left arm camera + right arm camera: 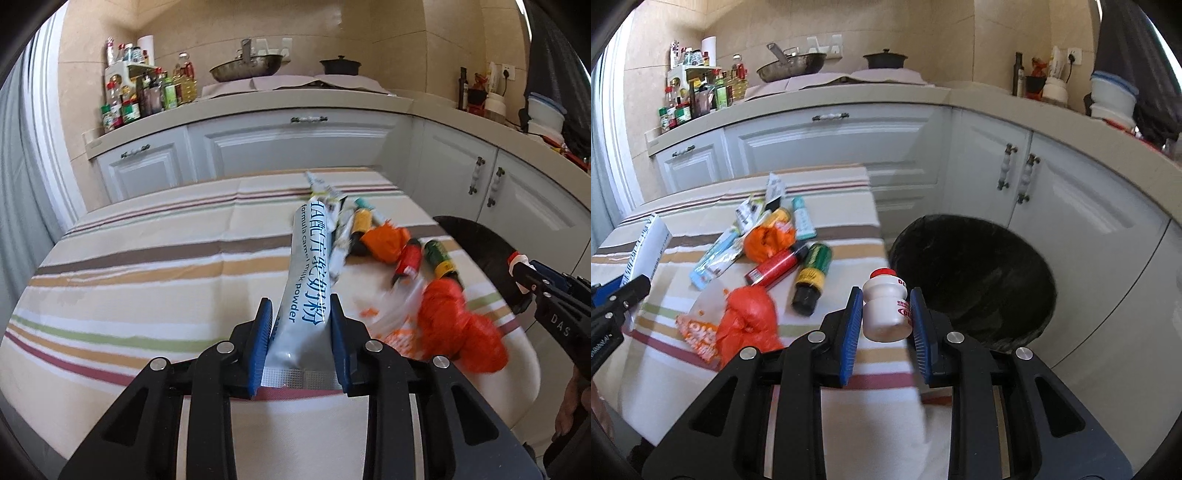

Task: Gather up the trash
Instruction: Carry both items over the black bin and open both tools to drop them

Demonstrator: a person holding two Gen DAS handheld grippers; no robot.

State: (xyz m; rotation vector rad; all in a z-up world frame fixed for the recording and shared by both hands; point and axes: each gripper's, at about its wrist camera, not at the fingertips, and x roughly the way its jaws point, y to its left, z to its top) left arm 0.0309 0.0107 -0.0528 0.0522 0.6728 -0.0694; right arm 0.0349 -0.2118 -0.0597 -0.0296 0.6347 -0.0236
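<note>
My left gripper (301,310) is shut on a long silver-blue milk powder sachet (308,266) and holds it above the striped table (147,258); the sachet also shows in the right wrist view (646,247). My right gripper (884,308) is shut on a small white drink bottle with a red cap (886,306), held near the table's right edge beside the black-lined trash bin (975,280). On the table lie orange bags (750,321), a red can (775,266), a green bottle (812,277) and several wrappers (716,258).
White kitchen cabinets (849,147) stand behind the table and bin. The counter holds spice bottles (694,99), a wok (792,66) and a black pot (884,59). The bin also shows at the right of the left wrist view (476,243).
</note>
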